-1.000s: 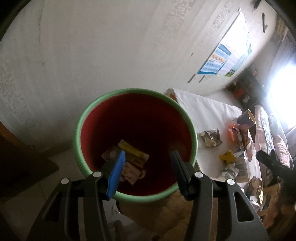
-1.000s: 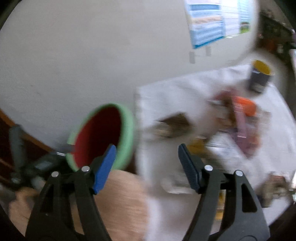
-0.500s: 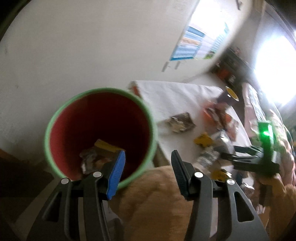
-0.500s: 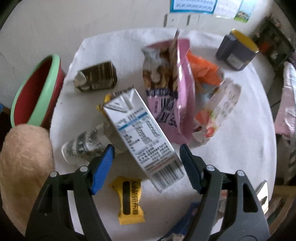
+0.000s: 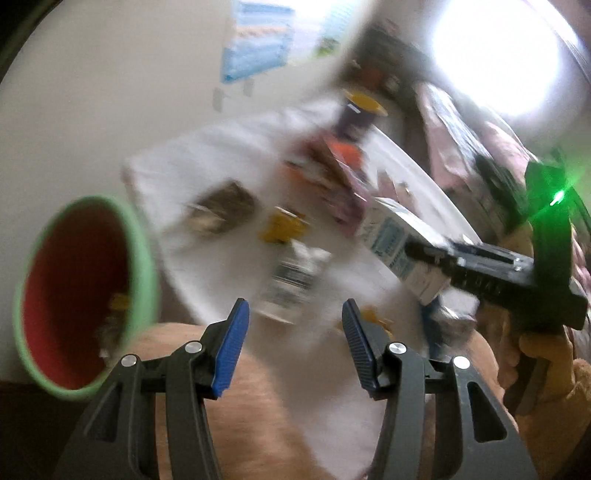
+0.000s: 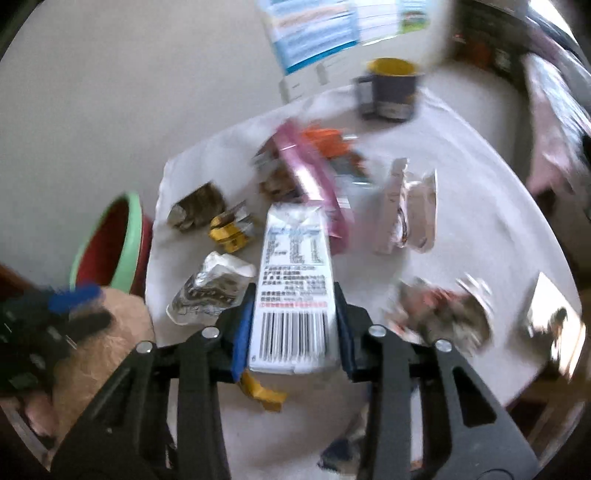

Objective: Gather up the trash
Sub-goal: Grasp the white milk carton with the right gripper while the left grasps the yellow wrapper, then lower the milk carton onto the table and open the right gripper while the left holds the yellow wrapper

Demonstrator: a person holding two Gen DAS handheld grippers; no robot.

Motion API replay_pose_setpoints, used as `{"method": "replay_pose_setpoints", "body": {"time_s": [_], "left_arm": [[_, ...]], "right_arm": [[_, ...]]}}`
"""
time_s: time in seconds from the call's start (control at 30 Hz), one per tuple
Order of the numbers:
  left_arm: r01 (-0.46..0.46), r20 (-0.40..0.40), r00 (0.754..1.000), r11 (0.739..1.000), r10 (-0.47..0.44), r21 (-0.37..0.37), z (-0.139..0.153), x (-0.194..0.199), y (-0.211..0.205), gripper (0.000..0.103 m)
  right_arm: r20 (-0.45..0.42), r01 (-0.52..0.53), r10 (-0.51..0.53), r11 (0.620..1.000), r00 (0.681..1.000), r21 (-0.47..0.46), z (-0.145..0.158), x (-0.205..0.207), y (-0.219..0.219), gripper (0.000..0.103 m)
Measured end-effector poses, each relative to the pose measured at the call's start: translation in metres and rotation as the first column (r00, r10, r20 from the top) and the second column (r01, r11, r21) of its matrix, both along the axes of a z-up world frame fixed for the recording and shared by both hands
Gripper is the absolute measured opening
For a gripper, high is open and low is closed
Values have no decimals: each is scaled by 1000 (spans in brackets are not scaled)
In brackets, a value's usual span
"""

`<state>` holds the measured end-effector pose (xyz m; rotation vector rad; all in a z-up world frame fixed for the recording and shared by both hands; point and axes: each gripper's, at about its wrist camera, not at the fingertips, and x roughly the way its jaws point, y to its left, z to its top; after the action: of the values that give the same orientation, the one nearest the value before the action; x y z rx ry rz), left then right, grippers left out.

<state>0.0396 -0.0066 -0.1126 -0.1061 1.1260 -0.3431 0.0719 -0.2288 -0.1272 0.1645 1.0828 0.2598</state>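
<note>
My right gripper (image 6: 291, 332) is shut on a white milk carton (image 6: 293, 280), its barcode end between the blue pads, held just above the white table (image 6: 480, 221). The left wrist view shows the same carton (image 5: 399, 243) in that gripper (image 5: 432, 254). My left gripper (image 5: 293, 343) is open and empty, over the table's near edge. A red bin with a green rim (image 5: 85, 295) stands at the left, with wrappers inside; it also shows in the right wrist view (image 6: 110, 247). Loose trash lies on the table: a crushed bottle (image 6: 210, 288), a yellow wrapper (image 6: 229, 229), a pink bag (image 6: 314, 177).
A dark mug with a yellow inside (image 6: 391, 88) stands at the table's far edge. A brown crumpled pack (image 6: 195, 210), white wrappers (image 6: 406, 210) and foil scraps (image 6: 443, 314) lie about. A plain wall with a poster (image 6: 317, 33) is behind.
My right gripper has closed on the milk carton and raised it slightly. My left gripper has swung right, from over the bin toward the table; it stays open.
</note>
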Motion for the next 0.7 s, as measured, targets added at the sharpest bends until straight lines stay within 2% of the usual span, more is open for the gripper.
{"method": "replay_pose_setpoints", "body": {"time_s": [0.1,0.23,0.4,0.43,0.47,0.5,0.57,0.7], "left_arm": [[75,-65,995,997,-76,-15,-19,2,-34,50],[128,-147,981,992,-129,-16,-46,6,-67,50],[138,-225,966,990,-130,21,-77,6,-89,48],[132,-236,964,991,-125,18,-81,7,-90,43],[128,-245,962,992,-120,14,-85,7,-90,34],[118,-257,960,993,-115,-1,-88,6,-87,32],[99,-251,963,995,-101,-20,-85,4,-81,26],[76,-168,983,997,-75,-3,-64,-2,-66,24]], "right_arm": [[-2,81,-81,994,997,70,0,-11,-21,37],[-33,102,-99,991,994,85,-9,-23,-35,37],[-88,113,-103,986,991,119,-25,-26,-40,38],[-95,109,-97,986,991,125,-27,-27,-40,38],[-98,106,-94,986,991,127,-28,-27,-39,38],[-101,103,-90,986,991,131,-29,-27,-36,39],[-99,100,-86,984,991,145,-28,-27,-34,54],[-88,90,-76,983,993,157,-23,-26,-30,70]]}}
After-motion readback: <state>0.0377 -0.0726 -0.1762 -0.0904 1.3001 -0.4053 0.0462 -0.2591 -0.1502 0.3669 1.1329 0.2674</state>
